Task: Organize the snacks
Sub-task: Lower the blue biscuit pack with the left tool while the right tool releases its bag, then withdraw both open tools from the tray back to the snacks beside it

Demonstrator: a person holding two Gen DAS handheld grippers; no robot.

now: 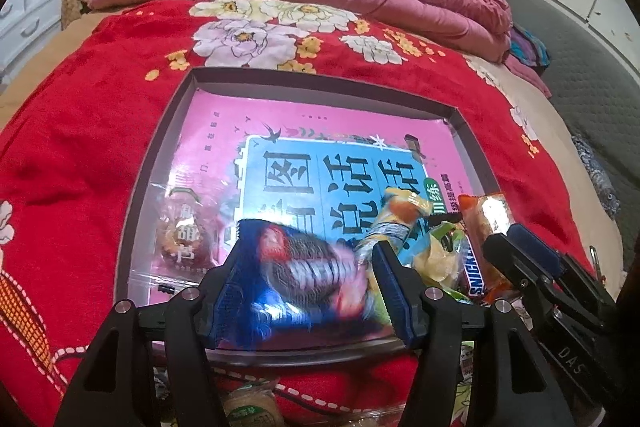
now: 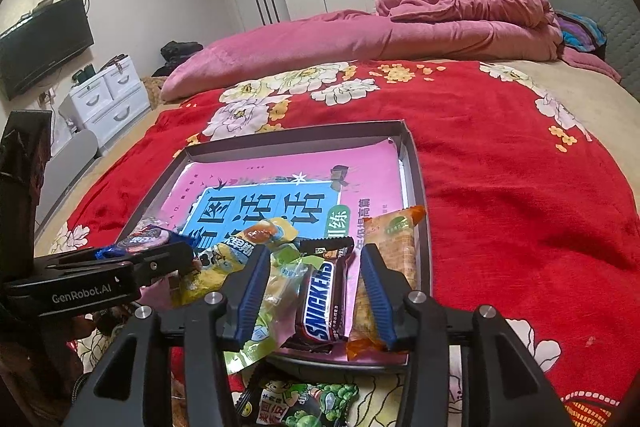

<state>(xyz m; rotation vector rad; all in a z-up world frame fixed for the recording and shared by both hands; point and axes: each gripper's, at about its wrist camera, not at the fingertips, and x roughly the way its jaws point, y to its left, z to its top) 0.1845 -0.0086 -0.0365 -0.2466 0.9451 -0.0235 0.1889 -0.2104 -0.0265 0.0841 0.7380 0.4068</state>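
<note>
While the bed (image 2: 500,167) with its red flowered blanket carries everything, the work sits in the shallow grey tray (image 2: 420,187) lined with a pink and blue book cover (image 2: 280,183). Snacks crowd the tray's near right corner: an orange-ended packet (image 2: 394,239) against the right wall, a Snickers bar (image 2: 320,295) beside it, then a yellow-green packet (image 2: 276,291) and a long yellow packet (image 2: 240,247) overlapping one another. A clear-wrapped round pastry (image 1: 184,235) lies apart at the near left.

The left gripper (image 1: 308,267) holds a blue packet (image 1: 300,267) between its fingers, low over the tray's near edge. It looks blurred, so I judge it is moving and could slip or land across the yellow packets instead of beside them. The right gripper (image 2: 312,291) stands wide, its fingers straddling the Snickers bar and the edge of the yellow-green packet without pinching either. Closing here could catch two wrappers at once or push the bar under its neighbour; the glossy wrappers probably slide easily.

The two grippers work close together over the same corner, so they may knock each other. More snacks wait outside the tray's near wall: a green cartoon bag (image 2: 304,403) and a round biscuit pack (image 1: 248,411). The soft bedding may let the tray tilt under pressure.
</note>
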